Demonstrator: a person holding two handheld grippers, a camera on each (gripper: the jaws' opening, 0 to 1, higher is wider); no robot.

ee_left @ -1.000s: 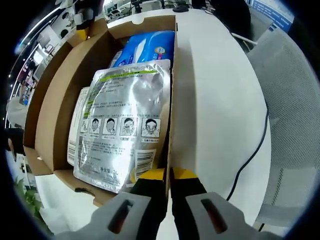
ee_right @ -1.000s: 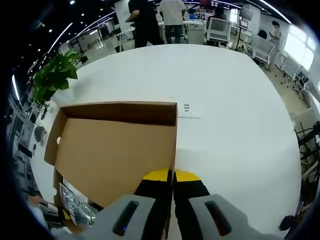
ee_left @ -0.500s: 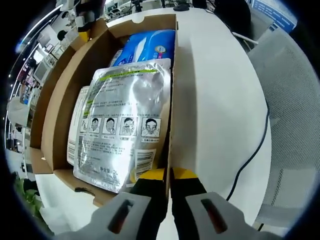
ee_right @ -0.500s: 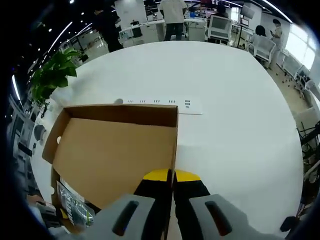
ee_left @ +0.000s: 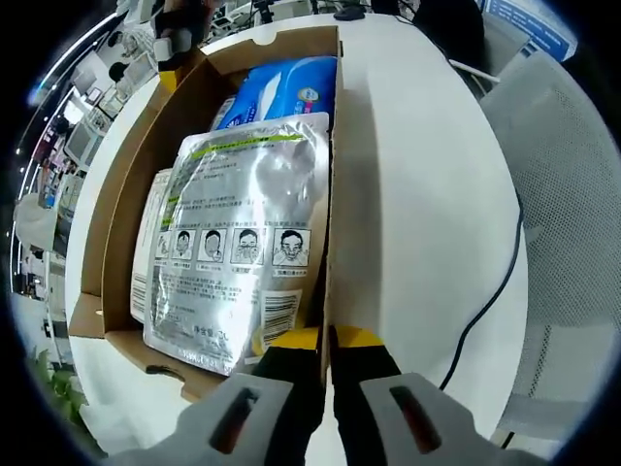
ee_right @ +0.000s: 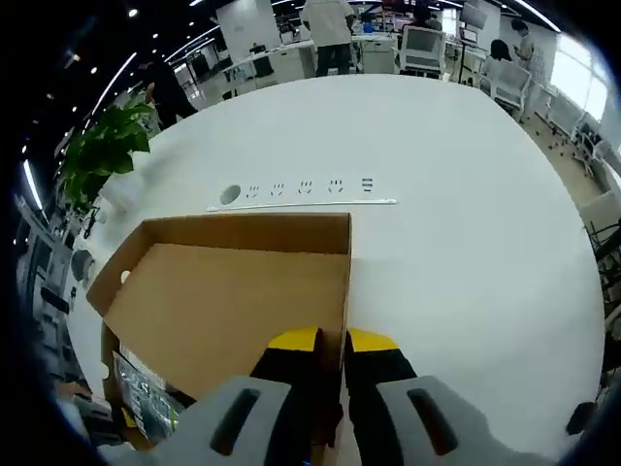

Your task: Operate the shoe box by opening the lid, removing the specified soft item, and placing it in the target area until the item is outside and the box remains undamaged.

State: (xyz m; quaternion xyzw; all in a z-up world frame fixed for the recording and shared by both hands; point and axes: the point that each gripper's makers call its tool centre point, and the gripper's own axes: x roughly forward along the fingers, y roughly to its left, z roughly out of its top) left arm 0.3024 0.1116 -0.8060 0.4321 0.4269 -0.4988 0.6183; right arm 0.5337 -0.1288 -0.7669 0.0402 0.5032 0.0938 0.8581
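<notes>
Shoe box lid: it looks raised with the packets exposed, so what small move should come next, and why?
Probably the right gripper, shut on the lid, swings it further back. The left gripper pins the box wall, and the silver pouch lies uncovered.

A round white table [ee_right: 466,194] is seen, on which a brown cardboard shoe box [ee_left: 116,223] is rested; a black cable [ee_left: 495,291] is laid at its right edge, and a flush white socket strip [ee_right: 301,190] is set beyond the box.

brown cardboard lid [ee_right: 218,301] swung further back, clamped edge-on by the right gripper [ee_right: 332,342]. white inset power strip [ee_right: 303,192] on the table uncovered beyond it.
</notes>
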